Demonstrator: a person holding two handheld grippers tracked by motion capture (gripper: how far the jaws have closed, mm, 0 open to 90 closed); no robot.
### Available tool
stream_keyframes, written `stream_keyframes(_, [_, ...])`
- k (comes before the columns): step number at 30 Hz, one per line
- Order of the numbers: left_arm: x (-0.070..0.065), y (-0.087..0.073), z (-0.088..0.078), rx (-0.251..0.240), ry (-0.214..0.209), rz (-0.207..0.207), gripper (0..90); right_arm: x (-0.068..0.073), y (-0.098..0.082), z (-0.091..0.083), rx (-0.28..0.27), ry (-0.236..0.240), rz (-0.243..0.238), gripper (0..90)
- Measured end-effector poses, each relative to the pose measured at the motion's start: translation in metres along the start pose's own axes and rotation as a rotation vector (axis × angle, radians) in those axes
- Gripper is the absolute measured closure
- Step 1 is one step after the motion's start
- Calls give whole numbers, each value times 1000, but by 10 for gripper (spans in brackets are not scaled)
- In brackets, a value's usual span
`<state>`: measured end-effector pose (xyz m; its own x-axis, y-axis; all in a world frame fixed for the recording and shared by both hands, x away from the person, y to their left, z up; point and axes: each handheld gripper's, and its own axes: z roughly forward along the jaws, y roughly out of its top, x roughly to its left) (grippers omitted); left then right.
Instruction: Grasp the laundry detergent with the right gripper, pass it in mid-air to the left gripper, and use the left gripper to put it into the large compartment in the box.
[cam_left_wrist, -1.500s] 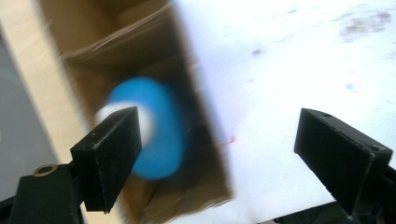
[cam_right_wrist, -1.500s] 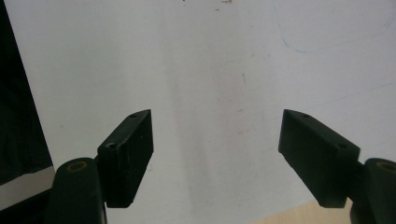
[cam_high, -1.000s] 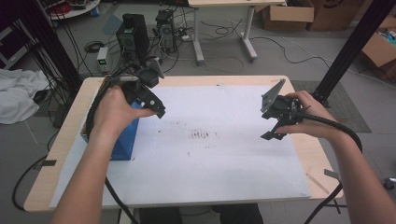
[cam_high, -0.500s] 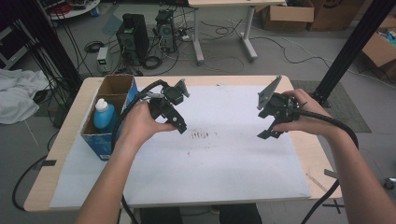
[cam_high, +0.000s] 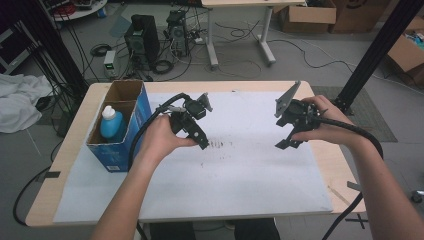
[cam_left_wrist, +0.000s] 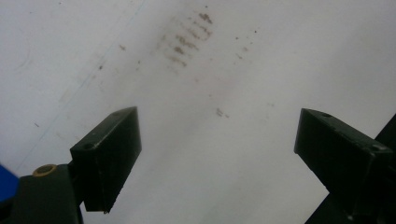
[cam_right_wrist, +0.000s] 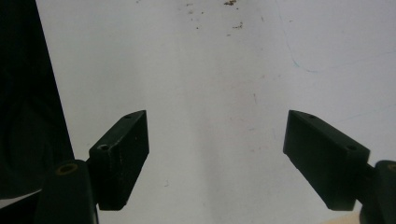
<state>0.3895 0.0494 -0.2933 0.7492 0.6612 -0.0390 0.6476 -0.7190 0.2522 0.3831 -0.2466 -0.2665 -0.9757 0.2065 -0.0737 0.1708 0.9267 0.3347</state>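
Observation:
My left gripper (cam_high: 201, 141) hangs low over the middle of the white sheet (cam_high: 240, 185), pointing down and to the right. In the left gripper view its jaws stand open (cam_left_wrist: 217, 154) with only bare sheet between them. At the right of the sheet is my right gripper (cam_high: 286, 140), tilted down toward the centre. Its jaws have just been opening and stand wide (cam_right_wrist: 215, 154), with nothing between them. A blue open-topped box (cam_high: 127, 117) stands at the table's left. A blue bottle with a white cap (cam_high: 110, 122) is upright inside it.
Brown smudges (cam_high: 217, 145) mark the sheet just right of the left gripper's tips, and also show as smudges (cam_left_wrist: 187, 39) ahead of its jaws. The wooden table edge (cam_high: 65, 150) borders the sheet. Computers, cables and cardboard boxes lie on the floor beyond.
My left hand has moved from above the blue box rightward and down to the middle of the sheet, uncovering the bottle in the box. The right hand has stayed put.

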Motion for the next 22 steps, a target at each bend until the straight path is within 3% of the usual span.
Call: stream_keyframes(22, [0,-3,5,1,-5,11,155,0,-1,2,4,2,3,225])
